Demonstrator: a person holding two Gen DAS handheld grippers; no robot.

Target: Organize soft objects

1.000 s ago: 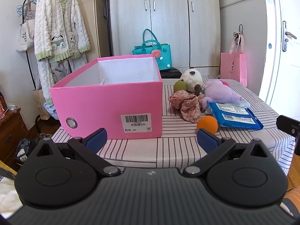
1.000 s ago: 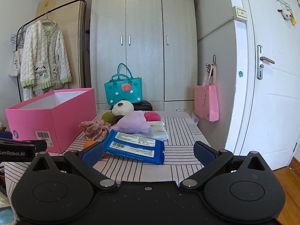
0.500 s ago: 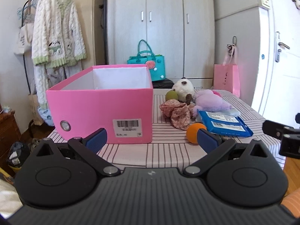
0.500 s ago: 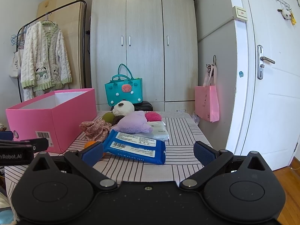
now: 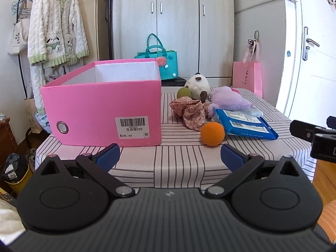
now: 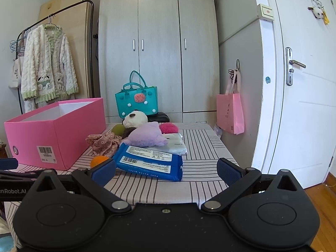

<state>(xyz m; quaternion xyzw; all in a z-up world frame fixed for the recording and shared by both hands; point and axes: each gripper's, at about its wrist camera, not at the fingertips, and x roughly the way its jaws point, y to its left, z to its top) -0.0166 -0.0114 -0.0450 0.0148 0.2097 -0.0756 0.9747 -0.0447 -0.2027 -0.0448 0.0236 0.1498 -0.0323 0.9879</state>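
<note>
Both grippers, left gripper (image 5: 169,154) and right gripper (image 6: 166,169), hover spread wide, holding nothing, short of the striped table (image 5: 178,157); the orange ball (image 5: 212,134) lies beside the pink box (image 5: 100,113).

- Table (image 5: 178,163), covered by a pale cloth with dark grid stripes; carries all items below.
- Pink box (image 5: 100,107), open-topped, on the left part; barcode label on its near face.
- Floral fabric piece (image 5: 189,111), crumpled, just right of the box.
- Orange ball (image 5: 212,134), near the front edge, beside the blue wipes pack (image 5: 243,124).
- Green ball (image 5: 184,93) and panda plush (image 5: 198,86), farther back.
- Purple plush (image 6: 147,136), lying partly on a white packet (image 6: 175,143).
- Pink fluffy item (image 6: 168,128), behind the purple plush.
</note>
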